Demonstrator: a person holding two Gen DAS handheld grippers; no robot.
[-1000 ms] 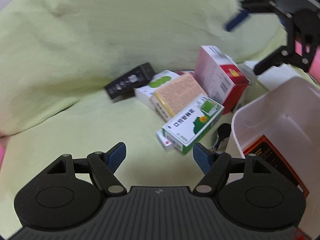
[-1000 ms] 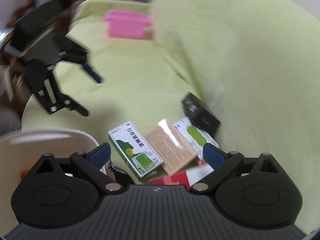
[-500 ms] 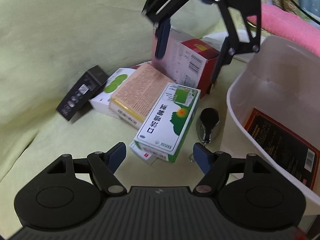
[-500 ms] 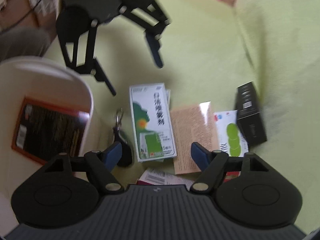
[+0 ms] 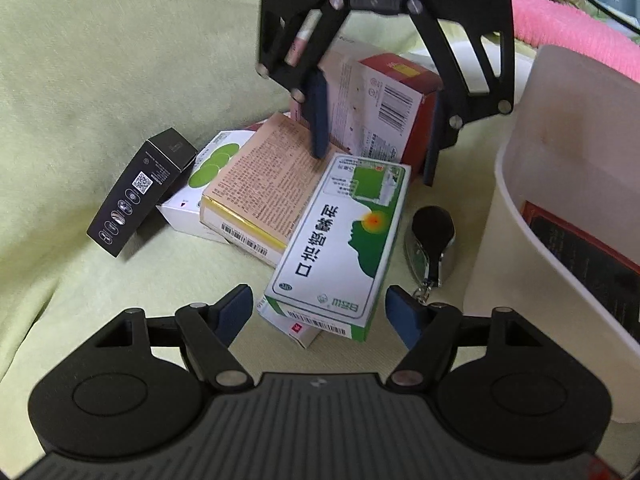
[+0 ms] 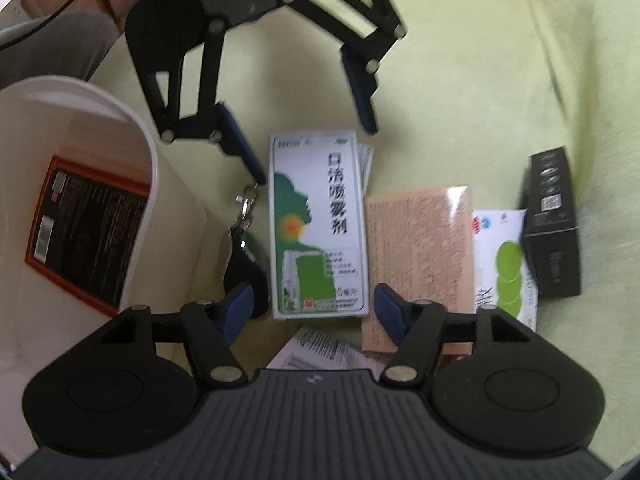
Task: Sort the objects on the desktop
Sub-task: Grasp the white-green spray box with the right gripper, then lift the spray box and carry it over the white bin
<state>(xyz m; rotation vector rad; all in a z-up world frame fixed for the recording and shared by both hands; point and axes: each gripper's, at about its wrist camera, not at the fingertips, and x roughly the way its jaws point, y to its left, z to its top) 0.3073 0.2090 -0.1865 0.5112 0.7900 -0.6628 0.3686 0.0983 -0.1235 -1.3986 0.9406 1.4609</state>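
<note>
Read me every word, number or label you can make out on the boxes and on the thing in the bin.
"口洁喷雾剂": large black characters on the green and white box.
QR code and a row of icons, no readable words: black box.
Barcodes, digits too small to read: red and white box, tan box.
Dense fine print on the tan box: too small.
Orange-edged black packet in the white bin: print blurred.
</note>
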